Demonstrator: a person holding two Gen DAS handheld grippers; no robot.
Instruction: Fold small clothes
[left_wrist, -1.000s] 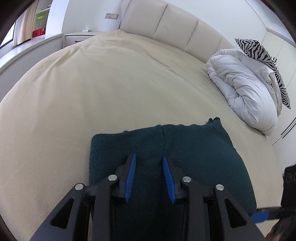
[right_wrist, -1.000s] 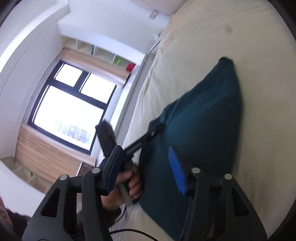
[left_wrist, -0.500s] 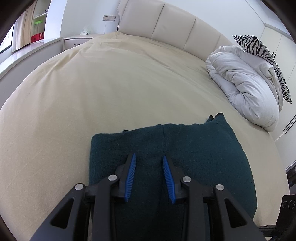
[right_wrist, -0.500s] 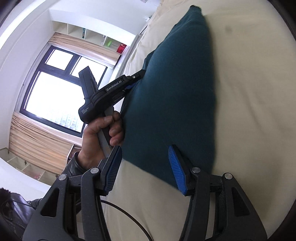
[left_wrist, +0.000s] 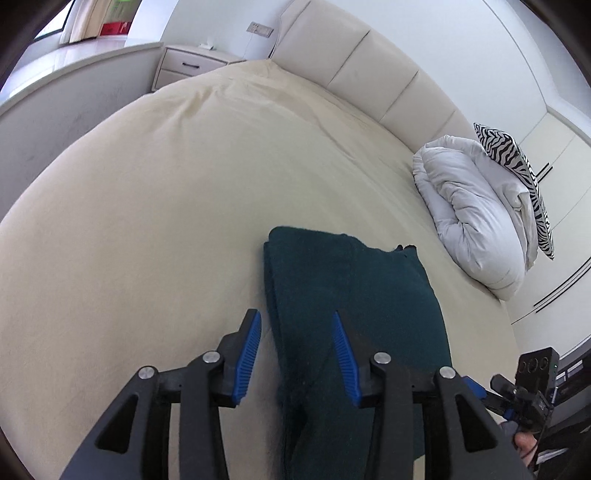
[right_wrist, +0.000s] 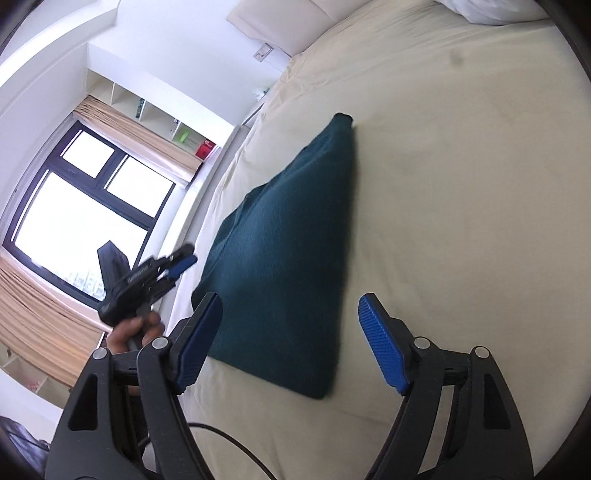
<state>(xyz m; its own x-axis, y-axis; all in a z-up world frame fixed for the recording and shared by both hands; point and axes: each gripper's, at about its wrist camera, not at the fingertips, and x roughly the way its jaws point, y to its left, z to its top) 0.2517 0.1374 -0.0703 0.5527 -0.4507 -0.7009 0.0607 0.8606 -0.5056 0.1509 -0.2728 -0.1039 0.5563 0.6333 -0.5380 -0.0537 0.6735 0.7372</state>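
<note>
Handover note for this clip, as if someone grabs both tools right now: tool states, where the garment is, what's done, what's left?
Left tool: jaws opening, nothing pinched; it hangs over the left edge of the dark green garment, pads clear of the fabric.
Right tool: jaws opening wide, empty, above the garment's near end.
Garment: lies folded into a narrow strip, flat on the cream bedsheet, near the bed's edge. White duvet and zebra pillow sit apart by the headboard.
Done: the lengthwise fold looks finished and released.
Left: probably one more fold across its length, then tidy the stray corner at the far end.
</note>
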